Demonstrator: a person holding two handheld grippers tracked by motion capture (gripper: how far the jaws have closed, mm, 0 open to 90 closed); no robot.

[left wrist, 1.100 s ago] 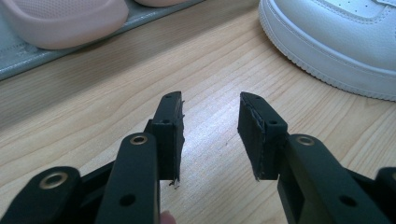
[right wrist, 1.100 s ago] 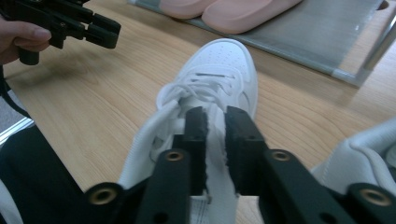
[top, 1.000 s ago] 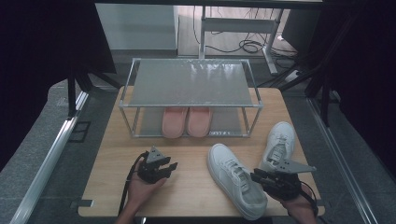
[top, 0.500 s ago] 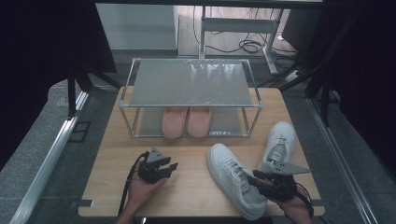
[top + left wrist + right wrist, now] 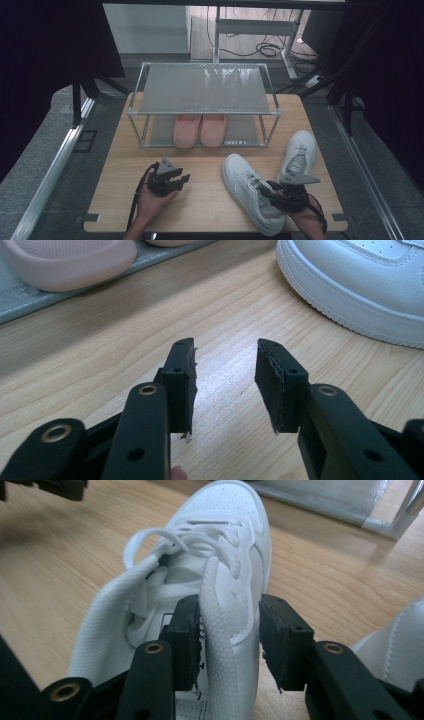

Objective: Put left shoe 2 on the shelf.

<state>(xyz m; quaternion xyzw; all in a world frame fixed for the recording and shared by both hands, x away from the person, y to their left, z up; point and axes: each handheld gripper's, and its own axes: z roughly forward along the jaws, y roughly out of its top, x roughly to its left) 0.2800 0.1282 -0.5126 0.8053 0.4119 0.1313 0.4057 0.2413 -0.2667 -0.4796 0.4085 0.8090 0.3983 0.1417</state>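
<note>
The near white shoe (image 5: 251,194) lies on the desk (image 5: 200,200) at the front right, toe toward the shoe rack (image 5: 202,102). The right tongs (image 5: 230,640) straddle its side wall at the collar, one jaw inside the opening and one outside. The jaws have just been opening and now stand apart, with a gap visible beside the outer jaw, so the wall is not clamped. The left tongs (image 5: 225,385) are held open above bare wood at the front left, with nothing between them.

If a lift is tried on so soft and thin a wall, the shoe could slip out or swing toe-down, since it would hang from one edge. A loose lace (image 5: 150,540) could also be caught by the inner jaw.

The second white shoe (image 5: 299,155) lies just beside the first, at the right, and could be knocked. A pair of pink slippers (image 5: 200,131) already takes the middle of the rack's lower shelf, and the corner posts narrow the way in.
</note>
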